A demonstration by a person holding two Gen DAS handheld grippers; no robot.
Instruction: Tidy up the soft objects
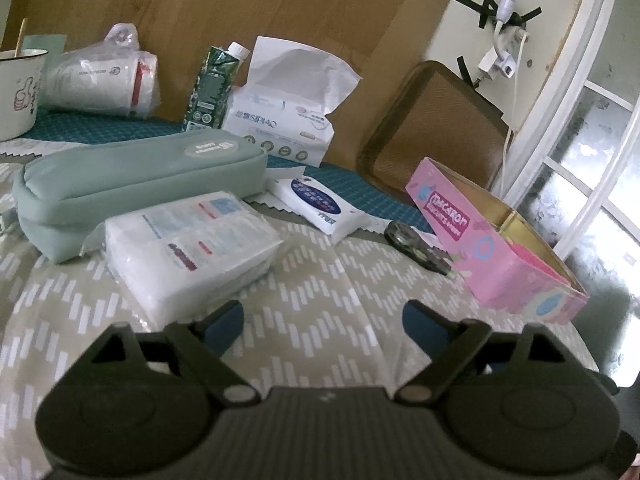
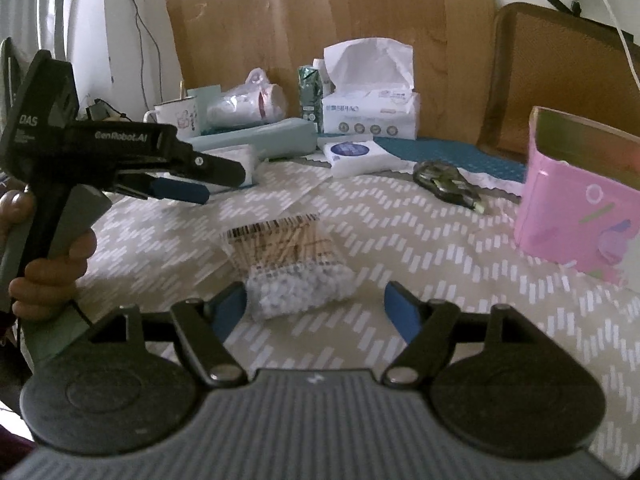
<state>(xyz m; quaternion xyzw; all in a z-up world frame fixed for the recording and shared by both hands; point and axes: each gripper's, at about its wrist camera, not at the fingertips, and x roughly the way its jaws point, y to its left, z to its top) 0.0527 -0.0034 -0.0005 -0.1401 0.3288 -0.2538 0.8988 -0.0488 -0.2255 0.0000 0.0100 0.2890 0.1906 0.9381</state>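
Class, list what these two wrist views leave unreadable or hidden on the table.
- Pink box interior: left wrist view, near wall hides most of it; right wrist view cuts it at the edge.
- Cotton swab bag label: right wrist view, blurred.
- Mug: left wrist view, cut off by the left edge.
- Green pouch badge text: too small.

Black left gripper [image 2: 212, 184], "GenRobot.AI" lettering, blue-padded fingers [image 2: 180, 191], grey grip.

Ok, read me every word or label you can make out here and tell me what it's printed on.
"MACARON": open pink cardboard box, side panel; the line beneath is blurred.
"SIPIAO": white tissue box.
"GenRobot.AI" and "DAS": black left gripper, seen from the right wrist view.
Unreadable: print on the clear-wrapped white pack, small wet-wipe pack, green carton, teal pouch badge.
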